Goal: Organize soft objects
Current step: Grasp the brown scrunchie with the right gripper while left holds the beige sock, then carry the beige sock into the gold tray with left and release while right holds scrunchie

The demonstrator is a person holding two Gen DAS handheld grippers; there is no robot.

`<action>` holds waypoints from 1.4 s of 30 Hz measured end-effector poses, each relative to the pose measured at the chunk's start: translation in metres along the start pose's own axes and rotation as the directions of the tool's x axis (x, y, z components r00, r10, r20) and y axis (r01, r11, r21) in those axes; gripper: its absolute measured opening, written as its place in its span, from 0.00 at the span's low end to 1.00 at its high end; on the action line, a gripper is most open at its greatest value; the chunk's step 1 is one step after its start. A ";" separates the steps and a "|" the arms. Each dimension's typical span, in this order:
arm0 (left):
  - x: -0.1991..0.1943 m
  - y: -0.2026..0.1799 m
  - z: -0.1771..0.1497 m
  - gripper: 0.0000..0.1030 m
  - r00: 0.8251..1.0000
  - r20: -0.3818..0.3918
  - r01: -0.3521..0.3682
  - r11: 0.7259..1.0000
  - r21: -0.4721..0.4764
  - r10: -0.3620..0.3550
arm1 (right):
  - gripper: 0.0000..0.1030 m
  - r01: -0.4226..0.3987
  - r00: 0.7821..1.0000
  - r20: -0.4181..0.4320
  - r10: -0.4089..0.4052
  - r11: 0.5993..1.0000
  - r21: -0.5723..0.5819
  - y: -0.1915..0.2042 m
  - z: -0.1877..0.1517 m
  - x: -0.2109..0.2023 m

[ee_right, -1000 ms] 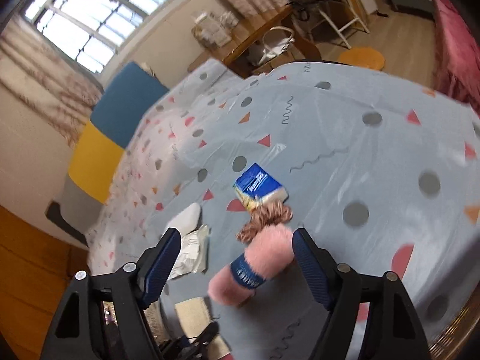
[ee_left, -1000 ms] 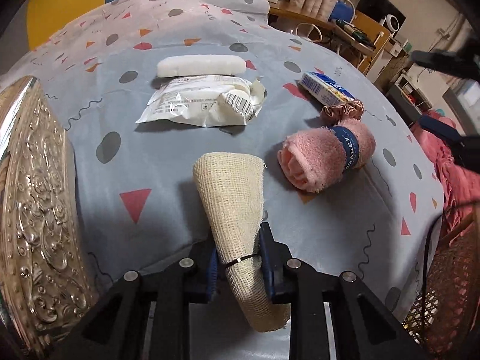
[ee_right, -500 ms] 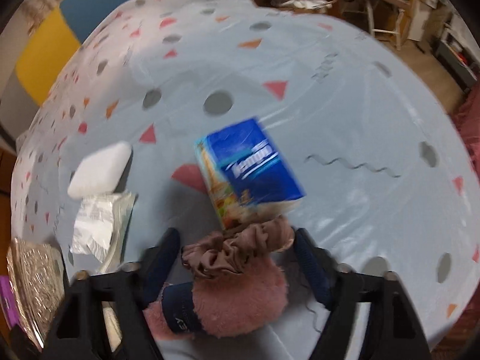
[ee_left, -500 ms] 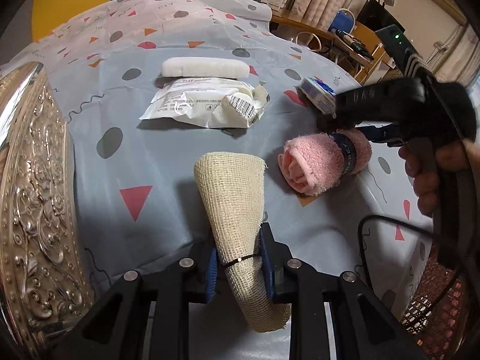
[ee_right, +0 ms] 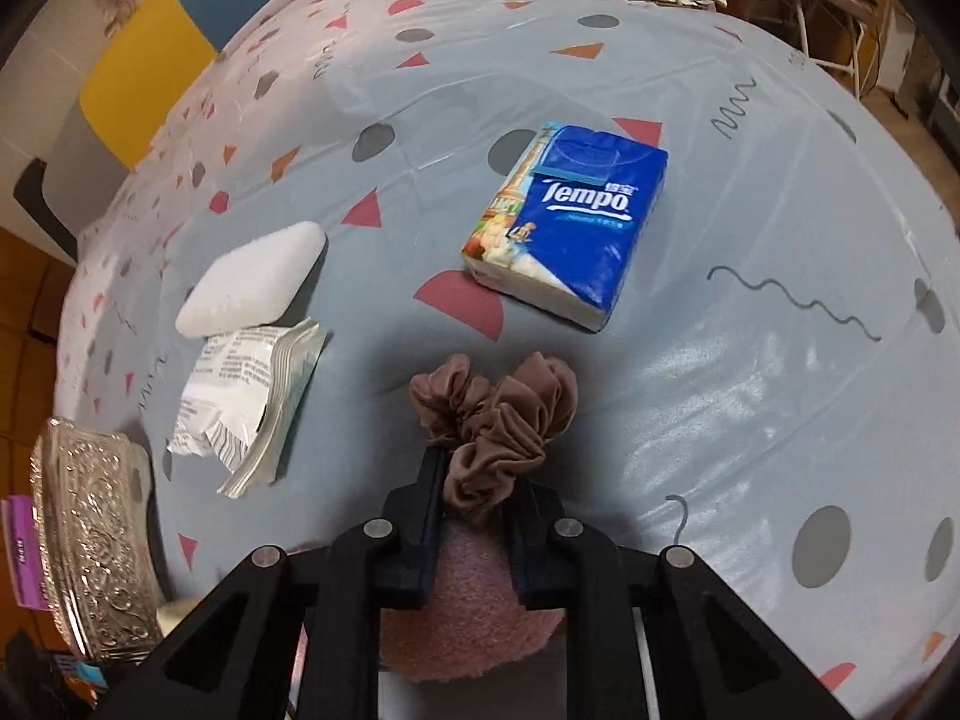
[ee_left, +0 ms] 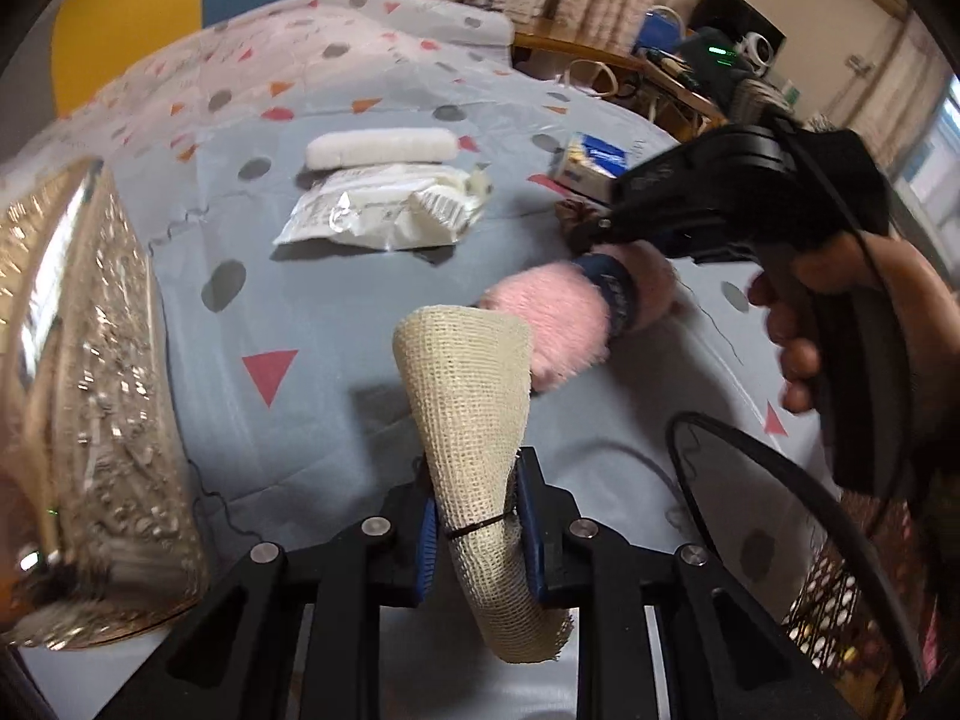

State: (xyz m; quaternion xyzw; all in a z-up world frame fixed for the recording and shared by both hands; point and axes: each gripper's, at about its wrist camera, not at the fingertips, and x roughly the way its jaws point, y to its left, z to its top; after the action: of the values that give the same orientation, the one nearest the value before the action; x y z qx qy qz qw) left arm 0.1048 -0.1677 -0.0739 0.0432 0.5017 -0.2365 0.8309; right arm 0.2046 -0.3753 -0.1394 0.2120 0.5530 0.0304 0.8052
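Note:
My left gripper (ee_left: 477, 516) is shut on a beige mesh cloth roll (ee_left: 474, 414) tied with a black band, held above the table. A pink rolled towel (ee_left: 564, 324) with a blue band lies just beyond it. My right gripper (ee_right: 474, 498) is shut on a brown scrunchie (ee_right: 492, 420), right above the pink towel (ee_right: 468, 612). In the left wrist view the right gripper body (ee_left: 738, 204) hovers over the towel. A blue Tempo tissue pack (ee_right: 570, 222), a white sponge (ee_right: 252, 279) and a crumpled white wrapper (ee_right: 252, 402) lie further out.
An ornate silver tray (ee_left: 78, 420) stands at the left; it also shows in the right wrist view (ee_right: 90, 546). The table has a grey cloth (ee_right: 750, 360) with dots and triangles. A wicker basket (ee_left: 840, 606) is at lower right. Desks and clutter stand behind.
My right gripper came down over the pink towel and closed on the brown scrunchie. My left gripper kept hold of the beige roll and shifted slightly.

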 end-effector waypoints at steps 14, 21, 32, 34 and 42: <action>-0.105 0.027 0.055 0.22 0.970 0.243 -0.019 0.999 -0.026 0.025 | 0.15 0.196 0.980 0.084 -0.182 0.956 -0.216 0.034 -0.014 -0.002; -0.172 0.113 0.067 0.22 0.918 0.356 -0.092 0.966 -0.243 0.177 | 0.15 0.232 0.972 0.108 -0.210 0.937 -0.263 0.035 -0.014 -0.003; -0.232 0.240 -0.013 0.22 0.851 0.337 -0.203 0.844 -0.497 0.403 | 0.15 0.297 0.954 0.150 -0.261 0.896 -0.331 0.062 -0.026 0.007; -0.234 0.255 -0.032 0.22 0.846 0.316 -0.216 0.820 -0.531 0.428 | 0.15 0.309 0.950 0.157 -0.270 0.888 -0.340 0.064 -0.028 0.007; -0.226 0.307 -0.113 0.22 0.845 0.185 -0.262 0.689 -0.675 0.503 | 0.15 0.328 0.944 0.168 -0.286 0.875 -0.355 0.068 -0.030 0.008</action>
State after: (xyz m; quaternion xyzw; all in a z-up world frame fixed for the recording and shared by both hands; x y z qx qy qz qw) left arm 0.0597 0.2179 0.0130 -0.1733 0.3713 0.1221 0.9040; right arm 0.1935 -0.3019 -0.1295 -0.0364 0.5180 -0.0035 0.8546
